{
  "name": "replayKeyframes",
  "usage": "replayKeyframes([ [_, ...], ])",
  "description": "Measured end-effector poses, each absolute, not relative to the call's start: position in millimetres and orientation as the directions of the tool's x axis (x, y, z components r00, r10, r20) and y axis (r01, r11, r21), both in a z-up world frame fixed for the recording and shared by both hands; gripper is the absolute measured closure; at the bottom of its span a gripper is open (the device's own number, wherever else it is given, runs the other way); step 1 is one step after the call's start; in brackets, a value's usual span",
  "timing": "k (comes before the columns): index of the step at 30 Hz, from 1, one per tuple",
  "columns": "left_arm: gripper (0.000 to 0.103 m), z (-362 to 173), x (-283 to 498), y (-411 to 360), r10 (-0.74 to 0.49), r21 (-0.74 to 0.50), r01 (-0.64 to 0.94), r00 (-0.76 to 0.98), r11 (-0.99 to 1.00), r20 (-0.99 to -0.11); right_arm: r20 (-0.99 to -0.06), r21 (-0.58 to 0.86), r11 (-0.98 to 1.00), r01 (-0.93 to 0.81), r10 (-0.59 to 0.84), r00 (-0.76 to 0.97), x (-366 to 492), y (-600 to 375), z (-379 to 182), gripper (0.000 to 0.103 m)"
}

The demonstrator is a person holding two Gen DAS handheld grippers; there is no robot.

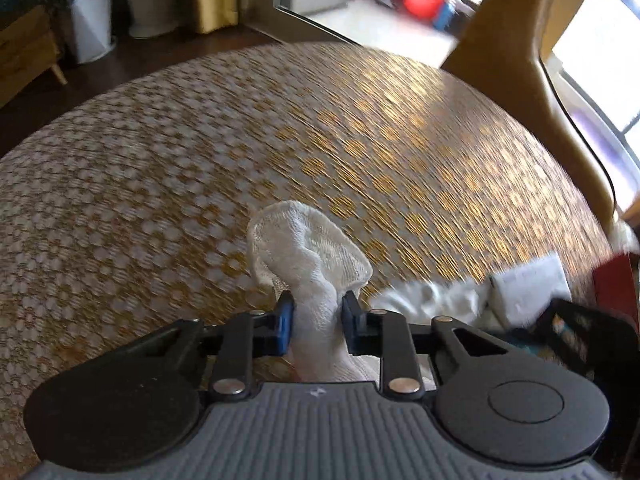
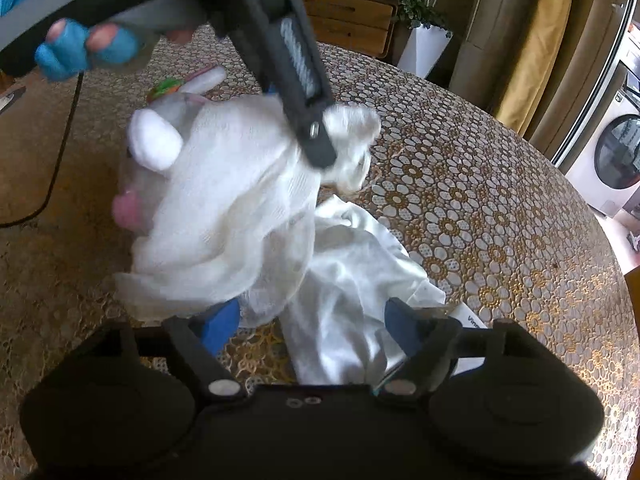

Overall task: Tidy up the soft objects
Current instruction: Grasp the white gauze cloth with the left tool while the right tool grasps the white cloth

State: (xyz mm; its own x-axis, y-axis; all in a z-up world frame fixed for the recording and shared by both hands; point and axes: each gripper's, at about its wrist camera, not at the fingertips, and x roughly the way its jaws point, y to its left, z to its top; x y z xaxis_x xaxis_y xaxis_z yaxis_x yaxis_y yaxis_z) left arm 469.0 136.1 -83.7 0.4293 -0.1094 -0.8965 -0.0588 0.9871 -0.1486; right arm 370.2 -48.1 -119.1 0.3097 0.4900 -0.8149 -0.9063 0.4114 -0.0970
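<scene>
While my left gripper (image 1: 317, 312) pinched the white gauze cloth (image 1: 308, 256), my right gripper (image 2: 310, 326) stood open. A second white cloth (image 2: 360, 264) lay between its fingers, at twelve o'clock, on the patterned table (image 2: 480, 200).

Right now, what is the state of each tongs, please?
Left tongs: closed on the white gauze cloth.
Right tongs: open, holding nothing.

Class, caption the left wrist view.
Left gripper pinches a white gauze cloth above the patterned tablecloth.
</scene>
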Motion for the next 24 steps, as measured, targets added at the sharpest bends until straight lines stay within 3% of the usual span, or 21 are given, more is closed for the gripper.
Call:
replayKeyframes([
  [2,0.079,-79,470,148,-0.103,-0.166,-0.101,0.451,0.981,-0.886,-0.816,-0.087,0.414,-0.906,0.492,0.303,370,-48,-120,0.032],
  [5,0.079,-69,469,156,-0.086,-0.171,-0.133,0.486,0.976,-0.87,-0.816,-0.047,0.437,-0.898,0.502,0.286,373,-50,-120,0.048],
  [9,0.081,-61,465,159,-0.084,-0.184,-0.148,0.512,0.972,-0.855,-0.806,-0.036,0.512,-0.858,0.492,0.328,378,-54,-118,0.079],
  [10,0.083,-59,463,158,-0.083,-0.187,-0.152,0.516,0.971,-0.853,-0.8,-0.031,0.535,-0.844,0.493,0.341,378,-55,-117,0.092],
  [11,0.083,-57,461,157,-0.084,-0.192,-0.156,0.521,0.969,-0.85,-0.793,-0.03,0.56,-0.828,0.49,0.36,378,-57,-116,0.096],
  [16,0.085,-38,447,151,-0.112,-0.232,-0.155,0.55,0.96,-0.828,-0.71,-0.052,0.674,-0.737,0.494,0.502,364,-68,-100,0.097],
  [24,0.085,7,412,118,-0.182,-0.275,-0.069,0.593,0.959,-0.785,-0.662,0.039,0.761,-0.647,0.505,0.554,339,-98,-58,0.098],
])
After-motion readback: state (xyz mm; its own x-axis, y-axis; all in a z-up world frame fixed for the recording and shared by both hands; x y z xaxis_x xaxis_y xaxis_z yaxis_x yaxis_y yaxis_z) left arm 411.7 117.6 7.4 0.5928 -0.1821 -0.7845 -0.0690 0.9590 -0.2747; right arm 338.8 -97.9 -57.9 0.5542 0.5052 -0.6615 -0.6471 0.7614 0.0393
